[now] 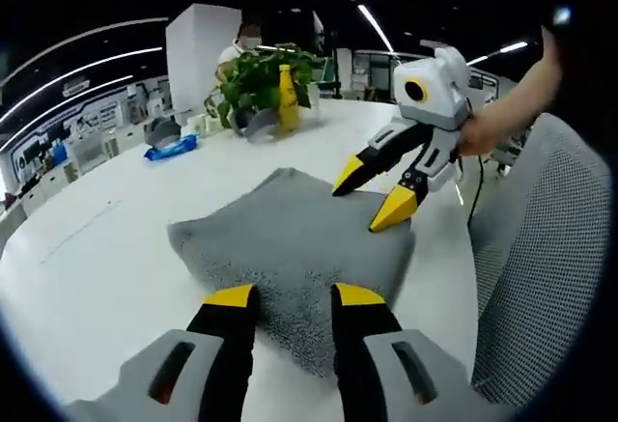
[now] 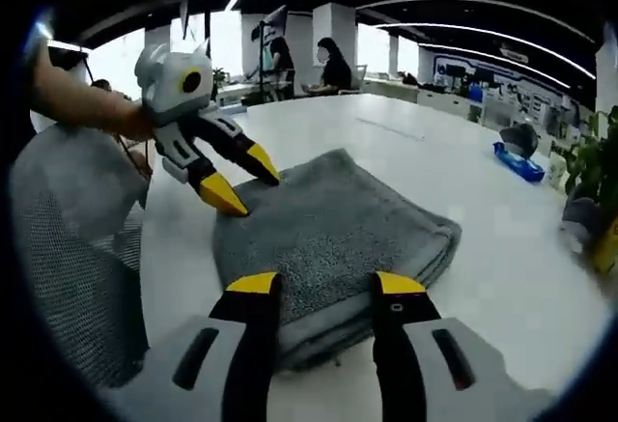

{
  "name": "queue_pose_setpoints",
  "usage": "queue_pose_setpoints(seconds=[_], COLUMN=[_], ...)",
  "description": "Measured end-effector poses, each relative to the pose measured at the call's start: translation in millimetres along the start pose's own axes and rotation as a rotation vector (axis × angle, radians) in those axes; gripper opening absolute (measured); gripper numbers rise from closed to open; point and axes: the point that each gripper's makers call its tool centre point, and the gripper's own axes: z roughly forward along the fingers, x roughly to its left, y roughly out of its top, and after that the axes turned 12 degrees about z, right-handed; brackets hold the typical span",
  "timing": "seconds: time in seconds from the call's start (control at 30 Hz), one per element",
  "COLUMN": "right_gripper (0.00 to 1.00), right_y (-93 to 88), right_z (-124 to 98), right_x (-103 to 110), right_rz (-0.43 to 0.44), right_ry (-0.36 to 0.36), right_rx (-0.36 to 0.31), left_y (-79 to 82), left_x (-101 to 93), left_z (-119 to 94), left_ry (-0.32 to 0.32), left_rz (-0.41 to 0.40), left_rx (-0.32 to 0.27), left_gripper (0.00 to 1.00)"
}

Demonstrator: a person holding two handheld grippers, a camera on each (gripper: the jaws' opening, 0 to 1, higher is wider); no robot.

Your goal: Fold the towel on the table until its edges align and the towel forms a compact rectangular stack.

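A grey towel (image 1: pixel 290 239) lies folded into a thick rectangle on the white table (image 1: pixel 106 248). My left gripper (image 1: pixel 294 295) stands open at the towel's near edge, its yellow tips spread over the cloth. My right gripper (image 1: pixel 373 194) reaches in from the right, held by a hand, open with its tips at the towel's far right corner. In the right gripper view the towel (image 2: pixel 338 229) shows stacked layers along its near edge. There my right gripper (image 2: pixel 326 283) is open above that edge. My left gripper (image 2: pixel 243 181) is open, tips on the towel's left corner.
A grey mesh chair (image 1: pixel 541 277) stands close to the table's edge beside the towel (image 2: pixel 68 248). A potted plant (image 1: pixel 259 79), a yellow bottle (image 1: pixel 288 98) and a blue packet (image 1: pixel 172 149) sit at the table's far side. People sit in the background (image 2: pixel 333 65).
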Motion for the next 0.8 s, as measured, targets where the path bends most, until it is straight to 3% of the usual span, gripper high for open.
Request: queue_pose_setpoints(seconds=[0.03,0.07,0.3,0.6,0.8], right_gripper=[0.36,0.36,0.36,0.35,0.34], right_y=[-0.9,-1.5,-2.7,-1.6,9.3], right_z=[0,-1,4,10,26], right_x=[-1,-3,-3,-5,-14], right_rz=[0.059,0.063,0.032,0.028,0.014], right_ry=[0.004,0.014,0.027,0.050,0.073], right_rx=[-0.016,-0.018,0.004,0.011,0.038], left_y=[0.1,0.1,-4.7,-6.8,-11.8], left_x=[-1.0,-1.0,-1.4,1.1,18.0], left_z=[0,0,2,4,5], left_ry=[0.002,0.007,0.028,0.043,0.078], left_rz=[0.000,-0.004,-0.053,-0.050,-0.066], left_rx=[-0.005,-0.007,-0.032,-0.023,-0.014], left_gripper=[0.32,0.31,0.31,0.30,0.29])
